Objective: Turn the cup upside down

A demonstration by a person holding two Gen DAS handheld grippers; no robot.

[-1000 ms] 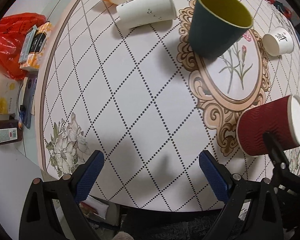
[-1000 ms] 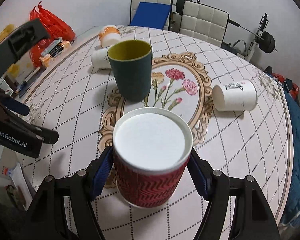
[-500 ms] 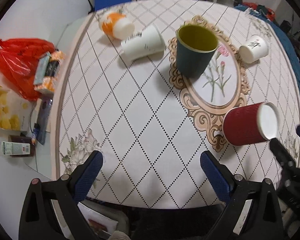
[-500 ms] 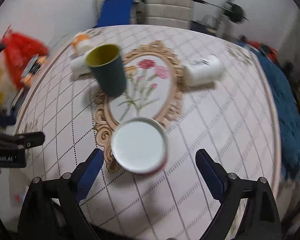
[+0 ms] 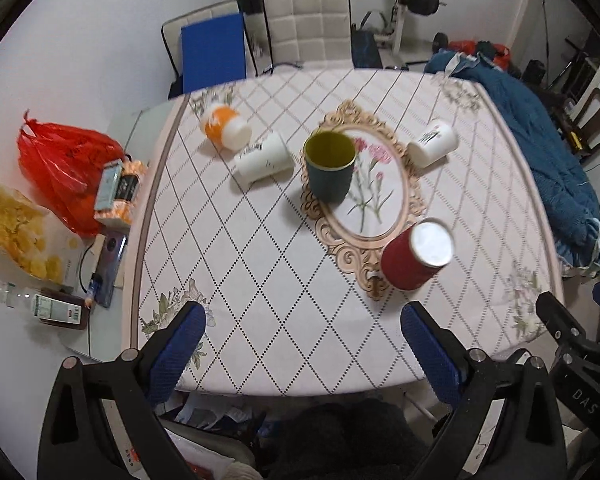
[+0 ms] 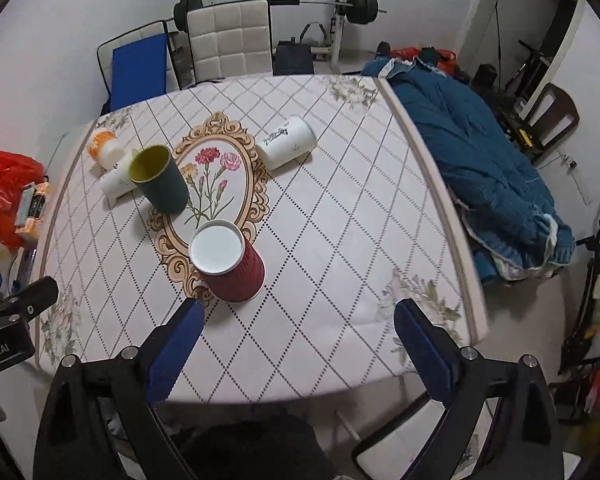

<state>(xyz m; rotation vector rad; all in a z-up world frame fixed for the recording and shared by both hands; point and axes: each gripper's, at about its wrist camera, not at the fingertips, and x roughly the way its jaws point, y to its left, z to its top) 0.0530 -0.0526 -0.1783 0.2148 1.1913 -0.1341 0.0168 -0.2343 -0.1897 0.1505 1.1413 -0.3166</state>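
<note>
Right wrist view puts the red ribbed cup (image 6: 231, 266) left of centre, standing mouth-down on the table (image 6: 340, 240) with its white base up, at the lower rim of the oval flower print (image 6: 212, 184). My right tongs (image 6: 296, 340) are spread wide with nothing between them, low in the frame, apart from the cup. My left tongs (image 5: 300, 344) are spread and empty too. I judge the flip done, so doing this step well means drawing both away level, without brushing the cup or the green cup (image 6: 160, 178) above it.
</note>
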